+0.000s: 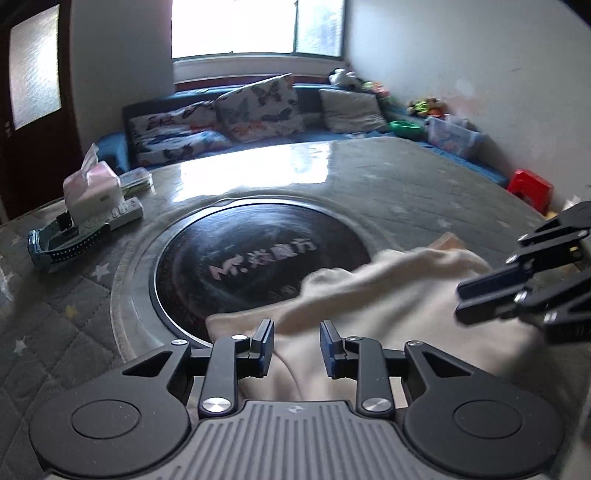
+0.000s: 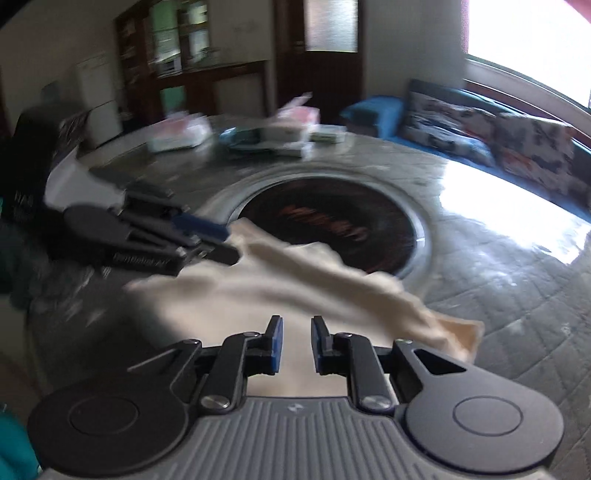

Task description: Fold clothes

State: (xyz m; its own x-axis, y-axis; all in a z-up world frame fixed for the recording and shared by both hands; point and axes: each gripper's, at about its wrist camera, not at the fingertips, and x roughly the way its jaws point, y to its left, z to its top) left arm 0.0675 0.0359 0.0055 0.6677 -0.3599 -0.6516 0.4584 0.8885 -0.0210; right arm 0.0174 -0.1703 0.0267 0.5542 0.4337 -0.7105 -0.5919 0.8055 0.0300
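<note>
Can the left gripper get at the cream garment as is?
Probably yes: the left gripper is open, directly over the cream garment, nothing between. The right gripper is open beside it.

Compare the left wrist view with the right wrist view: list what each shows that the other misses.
Only the left wrist view shows the window, red stool and toy-strewn bench corner. Only the right wrist view shows the cabinet shelves and white fridge. Both share the cream garment, the dark round hotplate, the tissue box and both open grippers: left, right.
</note>
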